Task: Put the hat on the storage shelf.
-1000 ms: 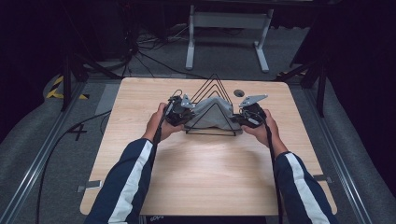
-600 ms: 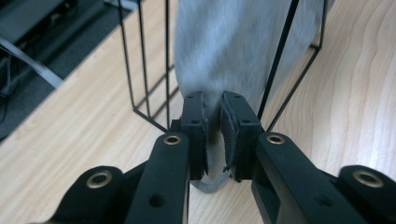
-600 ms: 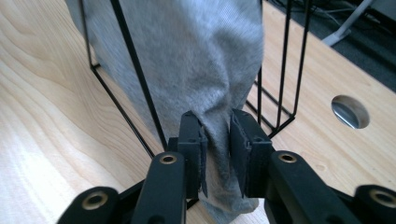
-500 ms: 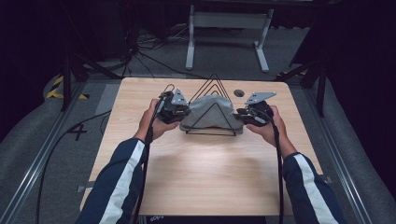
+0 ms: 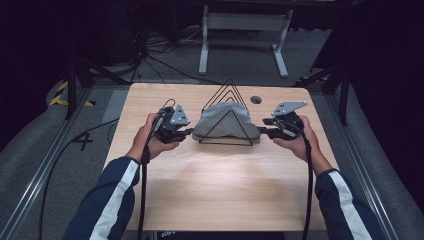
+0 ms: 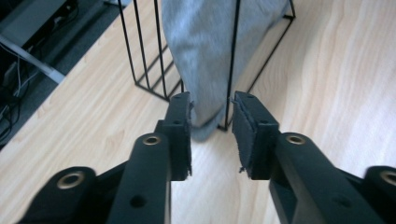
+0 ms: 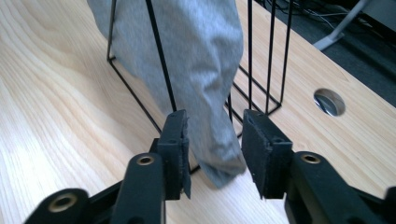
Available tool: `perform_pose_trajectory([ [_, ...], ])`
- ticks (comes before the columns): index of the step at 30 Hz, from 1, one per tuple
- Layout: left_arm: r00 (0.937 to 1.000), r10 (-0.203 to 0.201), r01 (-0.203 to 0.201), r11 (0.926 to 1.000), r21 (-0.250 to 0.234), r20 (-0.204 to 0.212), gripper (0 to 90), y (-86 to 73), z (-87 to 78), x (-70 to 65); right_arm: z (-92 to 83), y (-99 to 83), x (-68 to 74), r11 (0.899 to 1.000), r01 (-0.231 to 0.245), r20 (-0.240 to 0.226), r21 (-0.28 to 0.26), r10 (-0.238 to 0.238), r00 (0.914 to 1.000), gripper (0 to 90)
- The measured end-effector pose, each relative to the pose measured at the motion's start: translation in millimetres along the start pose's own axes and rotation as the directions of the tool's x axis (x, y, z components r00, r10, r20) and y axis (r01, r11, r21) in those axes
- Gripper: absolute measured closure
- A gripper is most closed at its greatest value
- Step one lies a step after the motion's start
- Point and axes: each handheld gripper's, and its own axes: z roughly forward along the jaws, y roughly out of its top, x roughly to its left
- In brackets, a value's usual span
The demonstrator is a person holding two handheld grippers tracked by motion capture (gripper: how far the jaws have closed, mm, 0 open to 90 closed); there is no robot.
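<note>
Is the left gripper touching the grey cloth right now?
Apart. Left gripper view: left gripper jaws, just opening, stand short of the grey cloth.

Overhead light fell bright on the surface (image 5: 220,190); surroundings stayed dark. Soft arm shadows lay on the wood. Both claw views were sharp far off, blurred near the lens.

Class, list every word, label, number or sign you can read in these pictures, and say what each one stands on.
"4": a dark mark shaped like this digit on the grey floor left of the table.
Pale lettering on the dark strip at the table's near edge: too small and blurred to read.
Yellow and black hazard stripes, a sign without words, on the floor at far left.
Nothing readable on the grey cloth, wire rack or grippers.
</note>
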Motion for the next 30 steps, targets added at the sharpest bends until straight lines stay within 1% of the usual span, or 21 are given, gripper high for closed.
perform_pose_trajectory([
  [2,0.9999,0.004,-0.004,0.9998,0.018,-0.009,63.0,-5.9,-4.5,-2.1,-3.2,-3.8,-0.1,1.000,0.000,-0.001,0.008,0.000,1.0000,57.3],
  [4,1.0000,0.006,-0.006,0.9998,0.020,-0.007,61.3,-12.5,-8.8,-3.8,-7.2,-7.7,-0.1,1.000,0.000,0.005,0.015,0.000,1.0000,55.7],
  [6,1.0000,0.002,-0.002,0.9991,0.043,-0.005,57.8,-18.8,-12.4,-4.6,-11.0,-11.8,0.7,1.000,-0.005,-0.001,0.026,0.005,1.0000,52.1],
  [8,0.9998,0.000,0.002,0.9981,0.062,-0.020,53.1,-25.0,-14.5,-5.9,-13.8,-16.0,2.8,0.999,0.015,0.005,0.043,-0.015,0.9999,49.9],
  [10,0.9997,-0.005,0.007,0.9972,0.074,-0.024,48.8,-33.6,-15.9,-8.5,-16.2,-20.9,5.0,0.998,0.024,0.009,0.050,-0.025,0.9997,46.8],
  [11,0.9996,-0.001,0.003,0.9962,0.087,-0.029,47.4,-40.0,-17.7,-10.7,-17.1,-22.8,6.0,0.998,0.024,0.007,0.054,-0.024,0.9997,45.5],
  [12,0.9997,-0.003,0.006,0.9954,0.096,-0.026,44.8,-43.3,-18.5,-11.9,-18.2,-26.4,8.3,0.997,0.030,0.020,0.072,-0.032,0.9993,43.2],
  [14,0.9993,-0.002,0.006,0.9935,0.113,-0.037,39.9,-52.4,-20.8,-15.7,-19.4,-30.9,10.3,0.994,0.048,0.031,0.093,-0.051,0.9982,39.9],
  [15,0.9992,-0.006,0.010,0.9933,0.115,-0.039,38.0,-56.7,-22.0,-17.6,-20.7,-33.9,12.0,0.994,0.050,0.036,0.100,-0.054,0.9979,38.7],
  [16,0.9994,-0.006,0.010,0.9926,0.121,-0.033,35.8,-61.1,-23.8,-19.0,-22.0,-37.7,13.4,0.994,0.047,0.040,0.102,-0.051,0.9979,37.6],
  [17,0.9995,-0.012,0.015,0.9925,0.122,-0.028,34.4,-65.6,-25.2,-20.8,-23.1,-41.6,14.0,0.994,0.044,0.034,0.104,-0.047,0.9983,36.7],
  [18,0.9996,-0.011,0.015,0.9912,0.131,-0.026,32.7,-69.9,-26.6,-22.4,-24.4,-45.9,14.9,0.994,0.040,0.034,0.105,-0.043,0.9985,35.9],
  [20,0.9997,-0.012,0.015,0.9892,0.146,-0.023,30.3,-79.0,-29.5,-26.6,-26.6,-55.0,17.4,0.993,0.045,0.044,0.108,-0.050,0.9978,34.4],
  [22,0.9995,-0.022,0.025,0.9891,0.145,-0.020,28.1,-87.3,-32.3,-30.1,-28.7,-64.4,19.4,0.994,0.041,0.043,0.101,-0.045,0.9981,33.2],
  [23,0.9995,-0.026,0.029,0.9887,0.147,-0.018,27.2,-93.1,-34.3,-32.7,-30.7,-77.9,22.6,0.994,0.035,0.042,0.099,-0.039,0.9984,31.4],
  [24,0.9993,-0.033,0.035,0.9888,0.145,-0.017,27.2,-96.8,-35.3,-34.7,-30.7,-77.9,22.6,0.994,0.035,0.042,0.099,-0.039,0.9984,31.4],
  [25,0.9988,-0.048,0.049,0.9896,0.135,-0.011,26.9,-109.2,-36.8,-39.9,-32.0,-92.2,25.1,0.996,0.017,0.033,0.093,-0.020,0.9993,30.8],
  [26,0.9988,-0.048,0.049,0.9896,0.135,-0.011,26.9,-109.2,-36.8,-39.9,-32.0,-92.2,25.1,0.996,0.017,0.033,0.093,-0.020,0.9993,30.8],
  [28,0.9981,-0.061,0.061,0.9880,0.142,-0.003,26.7,-119.6,-36.1,-45.2,-33.4,-105.9,27.3,0.996,0.005,0.033,0.085,-0.008,0.9994,30.1],
  [30,0.9980,-0.063,0.062,0.9861,0.154,0.000,26.1,-132.8,-34.7,-51.8,-34.3,-124.7,29.6,0.996,-0.036,0.017,0.077,0.035,0.9992,29.1],
])
